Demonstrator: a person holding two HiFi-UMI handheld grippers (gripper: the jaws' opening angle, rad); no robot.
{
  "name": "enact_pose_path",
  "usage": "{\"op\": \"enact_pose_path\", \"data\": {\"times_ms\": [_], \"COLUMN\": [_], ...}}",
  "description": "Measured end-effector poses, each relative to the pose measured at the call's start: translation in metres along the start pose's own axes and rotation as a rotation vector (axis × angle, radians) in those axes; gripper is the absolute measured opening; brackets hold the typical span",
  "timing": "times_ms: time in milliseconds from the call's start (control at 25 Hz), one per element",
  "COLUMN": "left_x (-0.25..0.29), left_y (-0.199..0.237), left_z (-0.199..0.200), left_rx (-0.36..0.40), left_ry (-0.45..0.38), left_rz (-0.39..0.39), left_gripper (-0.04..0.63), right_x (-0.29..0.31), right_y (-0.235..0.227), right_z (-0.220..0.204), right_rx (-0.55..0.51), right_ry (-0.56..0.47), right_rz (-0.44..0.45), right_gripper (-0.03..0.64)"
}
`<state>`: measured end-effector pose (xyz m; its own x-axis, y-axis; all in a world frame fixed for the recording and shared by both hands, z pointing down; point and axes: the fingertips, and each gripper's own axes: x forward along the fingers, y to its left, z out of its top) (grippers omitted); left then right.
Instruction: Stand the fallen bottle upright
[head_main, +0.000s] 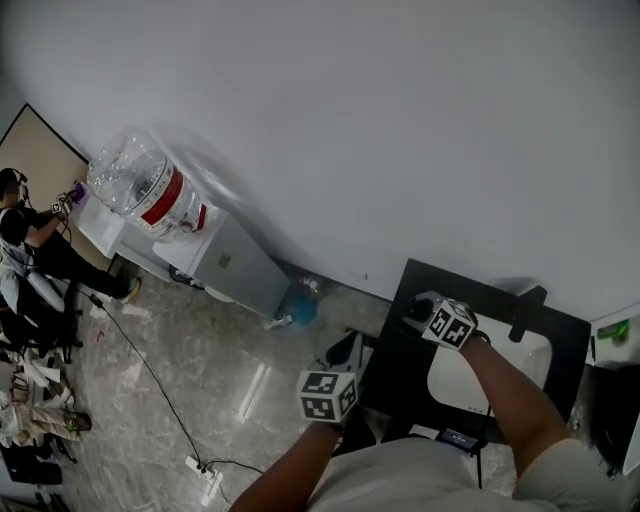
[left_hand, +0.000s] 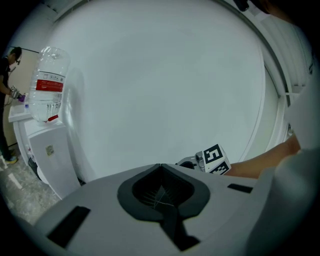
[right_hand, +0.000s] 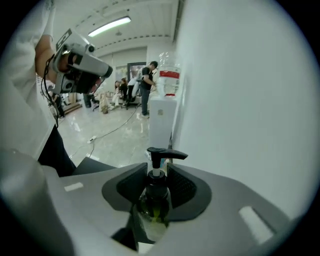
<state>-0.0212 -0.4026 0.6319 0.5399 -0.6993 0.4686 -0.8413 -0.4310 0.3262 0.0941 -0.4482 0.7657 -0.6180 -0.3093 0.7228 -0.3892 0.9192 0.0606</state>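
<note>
On the right gripper (right_hand: 156, 171), the fingers (right_hand: 182, 187) clamp a green pump bottle (right_hand: 151, 212), nozzle up, low in the frame, by the black desk (head_main: 400, 385). The left gripper (left_hand: 160, 167) is clenched, empty. A loose hold could let the bottle slip and fall over.

I count two grippers, a left gripper (left_hand: 160, 166) and a right gripper (right_hand: 156, 168), one pump bottle (right_hand: 152, 205), one water jug (head_main: 145, 190), one dispenser (head_main: 235, 265) and one desk (head_main: 395, 380).
</note>
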Motion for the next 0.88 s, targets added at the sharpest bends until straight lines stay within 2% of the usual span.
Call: {"op": "enact_pose_path", "data": {"times_ms": [80,240,400,520,880], "left_x": [0.001,0.003,0.006,0.009,0.01], "left_y": [-0.009,-0.031,-0.048,-0.059,-0.077], "left_z": [0.002,0.007,0.009,0.012,0.027], "left_rx": [0.017,0.055,0.081,0.099,0.099], "left_ry": [0.002,0.009,0.011,0.008,-0.027], "left_rz": [-0.014,-0.043,-0.061,-0.074,-0.099], "left_gripper": [0.008,0.008,0.008,0.008,0.008], "right_x": [-0.015,-0.037,-0.053,-0.064,-0.096], "right_y": [-0.004,-0.007,-0.012,-0.014,-0.001], "right_z": [-0.001,-0.015,-0.027,-0.039,-0.056], "right_rx": [0.06,0.153,0.242,0.288,0.335], "right_ry": [-0.054,-0.097,-0.143,-0.143,-0.096], "right_rz": [-0.051,-0.139,-0.192,-0.212,-0.229], "right_gripper": [0.117,0.117,0.12,0.124,0.135]}}
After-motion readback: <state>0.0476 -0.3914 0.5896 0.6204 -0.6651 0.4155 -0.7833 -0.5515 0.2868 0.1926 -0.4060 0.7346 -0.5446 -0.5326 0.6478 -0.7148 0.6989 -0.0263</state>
